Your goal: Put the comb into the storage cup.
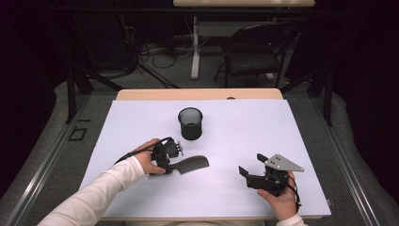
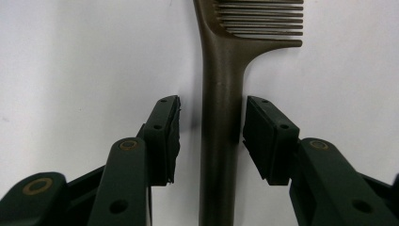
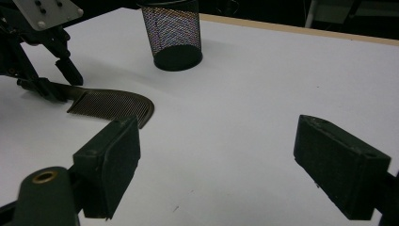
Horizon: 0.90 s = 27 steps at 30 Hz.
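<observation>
— Comb [image 1: 193, 164] lay flat on the white sheet [image 1: 244, 136] before us, its handle between our left gripper [image 2: 211, 136]'s jaws, a gap showing on each side.
— Right gripper [image 3: 217, 165] gaped empty; mesh cup [image 1: 190, 123] stood behind, chair [image 1: 256, 49] beyond.

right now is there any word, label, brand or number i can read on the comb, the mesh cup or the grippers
None: no readable text in any view.
The comb handle is plain, with no brand mark showing.
The mesh cup carries no label.
The left hand-held gripper and right hand-held gripper show only screws and brass rivets, no lettering.
</observation>
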{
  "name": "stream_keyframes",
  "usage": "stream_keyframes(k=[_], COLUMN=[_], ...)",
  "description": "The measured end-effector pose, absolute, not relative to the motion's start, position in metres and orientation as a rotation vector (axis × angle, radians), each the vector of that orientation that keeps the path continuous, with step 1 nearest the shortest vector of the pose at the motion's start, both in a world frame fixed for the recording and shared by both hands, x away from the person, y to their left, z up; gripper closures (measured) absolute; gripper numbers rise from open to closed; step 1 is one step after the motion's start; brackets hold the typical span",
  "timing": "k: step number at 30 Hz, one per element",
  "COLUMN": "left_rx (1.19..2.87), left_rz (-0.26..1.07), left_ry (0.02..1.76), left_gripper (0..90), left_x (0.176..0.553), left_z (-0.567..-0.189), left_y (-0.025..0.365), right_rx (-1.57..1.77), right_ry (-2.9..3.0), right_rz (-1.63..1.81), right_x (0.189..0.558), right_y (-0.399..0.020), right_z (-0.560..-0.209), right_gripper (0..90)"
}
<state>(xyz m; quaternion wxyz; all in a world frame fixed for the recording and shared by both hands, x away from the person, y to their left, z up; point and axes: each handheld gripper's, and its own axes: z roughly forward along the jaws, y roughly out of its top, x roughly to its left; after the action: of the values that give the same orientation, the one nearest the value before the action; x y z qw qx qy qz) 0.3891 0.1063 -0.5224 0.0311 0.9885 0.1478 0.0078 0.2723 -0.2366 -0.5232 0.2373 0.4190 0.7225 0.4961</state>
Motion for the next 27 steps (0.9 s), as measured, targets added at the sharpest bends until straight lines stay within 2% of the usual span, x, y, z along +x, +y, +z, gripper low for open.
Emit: stream_keyframes(k=[27], left_rx=[3.069], left_rz=[-0.017], left_ry=[0.421], left_gripper=[67.0], left_x=[0.388], left_z=[-0.5231], left_y=[0.1026], right_rx=[1.146], right_ry=[1.985], right_rz=[1.363], right_x=[0.2729], right_y=[-0.2372], right_z=[-0.5236], right_gripper=[15.1])
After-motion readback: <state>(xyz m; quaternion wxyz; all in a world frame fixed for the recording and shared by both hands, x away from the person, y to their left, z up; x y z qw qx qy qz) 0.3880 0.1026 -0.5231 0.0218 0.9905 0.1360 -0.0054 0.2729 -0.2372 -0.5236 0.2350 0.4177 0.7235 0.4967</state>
